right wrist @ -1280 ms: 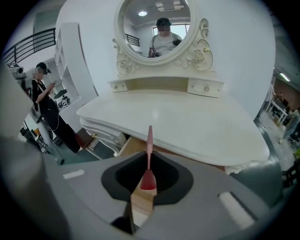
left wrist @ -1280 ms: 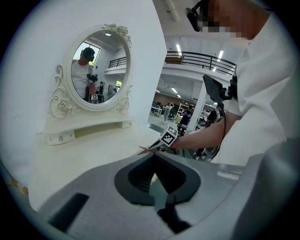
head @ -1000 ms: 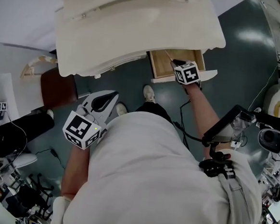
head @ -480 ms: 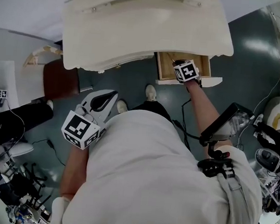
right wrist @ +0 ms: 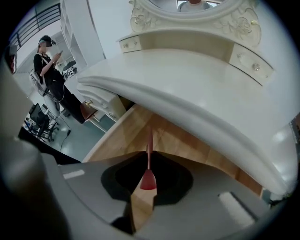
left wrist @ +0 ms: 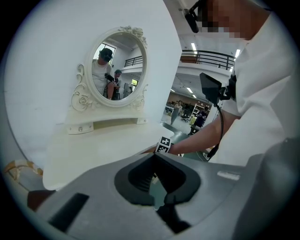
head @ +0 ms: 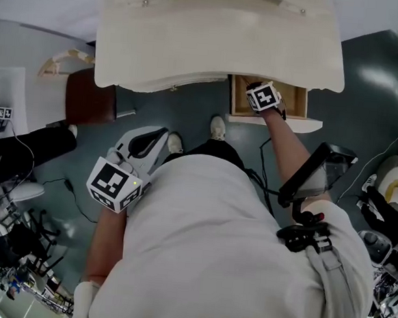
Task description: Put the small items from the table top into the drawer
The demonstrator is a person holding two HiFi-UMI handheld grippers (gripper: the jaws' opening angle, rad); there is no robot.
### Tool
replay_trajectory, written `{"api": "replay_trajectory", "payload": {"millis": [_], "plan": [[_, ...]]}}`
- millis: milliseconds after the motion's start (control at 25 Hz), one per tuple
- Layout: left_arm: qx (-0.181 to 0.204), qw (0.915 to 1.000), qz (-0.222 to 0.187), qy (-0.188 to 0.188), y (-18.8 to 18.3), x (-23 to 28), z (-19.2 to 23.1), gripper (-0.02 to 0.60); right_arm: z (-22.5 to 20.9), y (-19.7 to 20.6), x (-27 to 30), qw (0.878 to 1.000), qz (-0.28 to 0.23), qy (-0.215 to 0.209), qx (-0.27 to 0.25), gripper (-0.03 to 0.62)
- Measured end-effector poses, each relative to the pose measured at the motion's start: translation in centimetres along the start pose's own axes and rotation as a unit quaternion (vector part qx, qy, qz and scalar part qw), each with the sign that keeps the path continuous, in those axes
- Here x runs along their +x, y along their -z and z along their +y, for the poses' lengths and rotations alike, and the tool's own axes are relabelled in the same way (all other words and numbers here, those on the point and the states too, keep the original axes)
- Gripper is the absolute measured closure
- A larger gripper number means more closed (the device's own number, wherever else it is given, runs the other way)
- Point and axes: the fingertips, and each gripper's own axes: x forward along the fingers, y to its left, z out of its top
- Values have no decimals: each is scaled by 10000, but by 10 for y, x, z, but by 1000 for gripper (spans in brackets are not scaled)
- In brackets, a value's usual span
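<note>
- The cream-white dressing table with a curved front edge (head: 222,40) fills the far side of the scene. No small item shows on the parts of its top that the pictures take in.
- An oval mirror in an ornate white frame (left wrist: 117,68) stands at the far edge of that top, against the white wall.
- The shallow drawer with a pale wooden floor and white front (head: 296,101) is pulled out under the table's right end. Part of its floor shows bare wood, and the rest lies under the table top or behind the gripper.
- The left gripper (left wrist: 156,157) hangs low on the near left, well apart from the table and the drawer. Its jaws are closed together with nothing between them.
- The right gripper (right wrist: 148,157) reaches over the drawer front into the drawer. Its jaws are pinched onto the task's thing.
- The slim red stick with a rounded red end (right wrist: 148,180) sits clamped between those jaws. Its thin stem points away from the gripper over the wooden floor, and whether its tip touches the wood cannot be told.
- As a judgement, the task is near its end. The stick is inside the drawer's space but not yet let go, so releasing it is what remains. It may be the last item, since none other is in sight.
</note>
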Motion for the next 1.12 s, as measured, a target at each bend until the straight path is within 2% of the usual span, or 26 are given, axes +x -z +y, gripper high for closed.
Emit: {"api": "replay_trajectory", "payload": {"millis": [320, 720, 880, 1040, 1120], "plan": [[-189, 9996, 60, -185, 1, 11, 1, 581, -1, 2, 22, 9993, 150, -166, -288, 548], [-248, 9992, 100, -311, -1, 24, 1, 581, -4, 10, 41, 9977, 312, -351, -497, 546], [-239, 9992, 93, -298, -5, 25, 2, 581, -6, 20, 39, 9958, 676, -264, -556, 545], [-246, 9992, 89, -286, -5, 26, 3, 580, 12, 10, 45, 9954, 390, -678, -555, 545], [-244, 9993, 88, -280, -4, 25, 3, 581, 6, 12, 45, 9957, 439, -531, -624, 534]]}}
